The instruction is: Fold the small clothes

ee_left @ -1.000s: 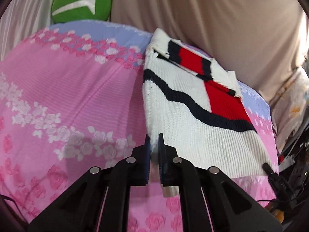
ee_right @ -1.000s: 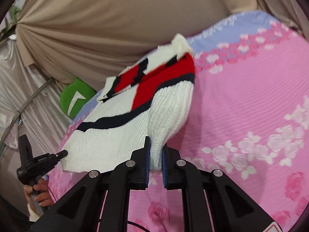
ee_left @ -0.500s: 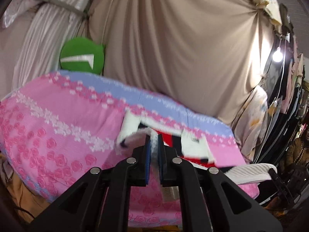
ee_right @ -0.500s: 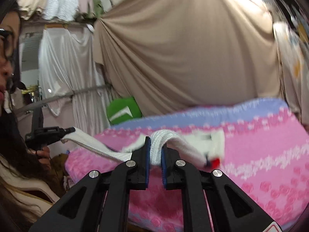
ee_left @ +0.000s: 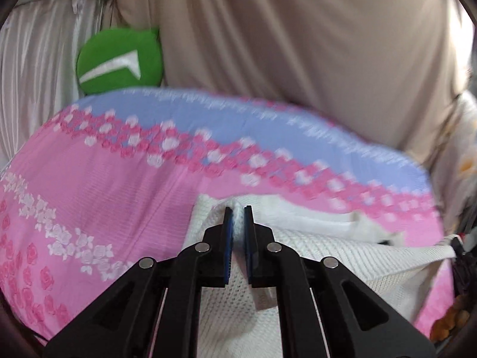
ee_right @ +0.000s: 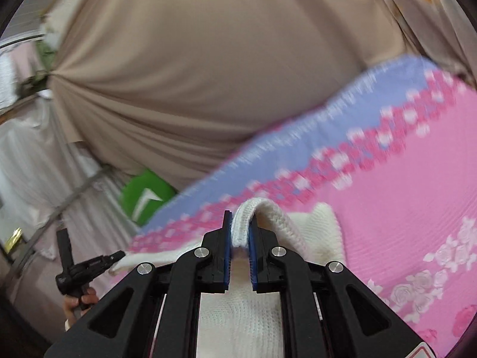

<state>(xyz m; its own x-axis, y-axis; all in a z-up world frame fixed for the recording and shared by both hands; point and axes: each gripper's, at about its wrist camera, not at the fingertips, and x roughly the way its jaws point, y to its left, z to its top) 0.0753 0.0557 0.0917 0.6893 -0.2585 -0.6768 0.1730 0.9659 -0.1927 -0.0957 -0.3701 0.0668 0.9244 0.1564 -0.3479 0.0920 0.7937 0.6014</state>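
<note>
- The white sweater (ee_left: 313,256) lies on the pink bed (ee_left: 104,194), low in the middle of both views
- The left gripper (ee_left: 237,217) pinches its edge
- The right gripper (ee_right: 240,223) pinches a fold of it too
- A green cushion (ee_left: 119,59) sits at 11 o'clock, by the tan curtain (ee_left: 298,44)

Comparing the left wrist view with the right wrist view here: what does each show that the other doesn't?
Left wrist only: the left tool pinching the white sweater, with floral cloth at the right edge.

Right wrist only: the right tool clamping a folded knit edge, the other tool seen from outside, and grey curtains.

Both: pink rose bedspread, green cushion, beige drape.
</note>
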